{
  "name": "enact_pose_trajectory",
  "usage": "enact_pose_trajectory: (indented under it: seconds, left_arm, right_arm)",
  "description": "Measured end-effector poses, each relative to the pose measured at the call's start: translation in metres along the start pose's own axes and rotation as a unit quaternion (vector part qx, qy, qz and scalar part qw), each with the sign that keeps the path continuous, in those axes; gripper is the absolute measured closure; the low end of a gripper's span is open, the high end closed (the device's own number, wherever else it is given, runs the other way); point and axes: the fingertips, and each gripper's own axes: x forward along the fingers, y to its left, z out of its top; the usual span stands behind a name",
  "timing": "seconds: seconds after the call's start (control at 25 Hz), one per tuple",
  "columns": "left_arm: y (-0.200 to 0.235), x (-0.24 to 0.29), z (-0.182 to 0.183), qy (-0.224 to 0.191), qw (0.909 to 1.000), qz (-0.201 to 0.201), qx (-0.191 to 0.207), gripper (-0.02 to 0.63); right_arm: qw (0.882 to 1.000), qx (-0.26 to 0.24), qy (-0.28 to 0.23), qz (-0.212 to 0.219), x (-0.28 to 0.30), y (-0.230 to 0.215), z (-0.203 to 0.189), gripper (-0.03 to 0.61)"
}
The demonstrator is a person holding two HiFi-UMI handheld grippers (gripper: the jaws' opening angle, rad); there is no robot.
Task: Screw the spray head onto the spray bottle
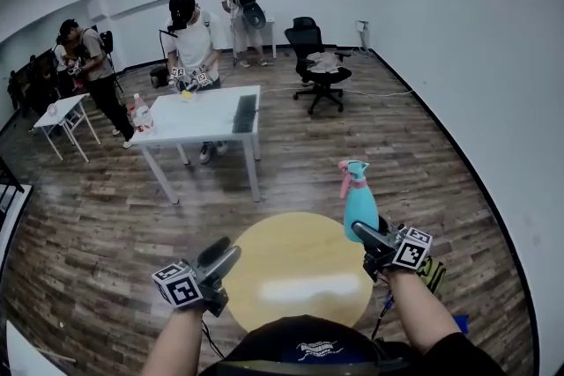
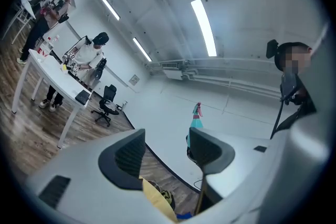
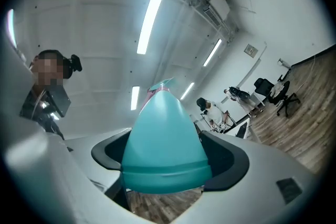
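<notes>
Bottle status: spray bottle (image 1: 360,209) upright at right-centre of head view, right gripper (image 1: 368,235) clamped round its lower body, above right edge of round table (image 1: 291,277). Pink spray head (image 1: 350,172) sits on neck; how tight, I can't judge. Lower left: left gripper (image 1: 222,256), jaws apart, empty. My plan: hold right clamp firm, bottle vertical, bring left jaws square onto collar, twist in short turns, no tilting.
</notes>
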Motion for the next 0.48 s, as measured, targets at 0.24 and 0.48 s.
enact_pose_trajectory:
  seconds: [0.24,0.48]
  left_arm:
    - [-0.003,0.001,-0.004,0.001,0.9999,0.002,0.012,0.322]
    - [-0.011,0.002,-0.001,-0.003,1.0000,0.002,0.005,0.322]
  right_arm:
    - [1.000,-0.005,-0.020,-0.007,-0.008,-0.001,0.010,0.147]
    - [1.000,-0.010,-0.013,-0.009,-0.009,0.000,0.010,0.147]
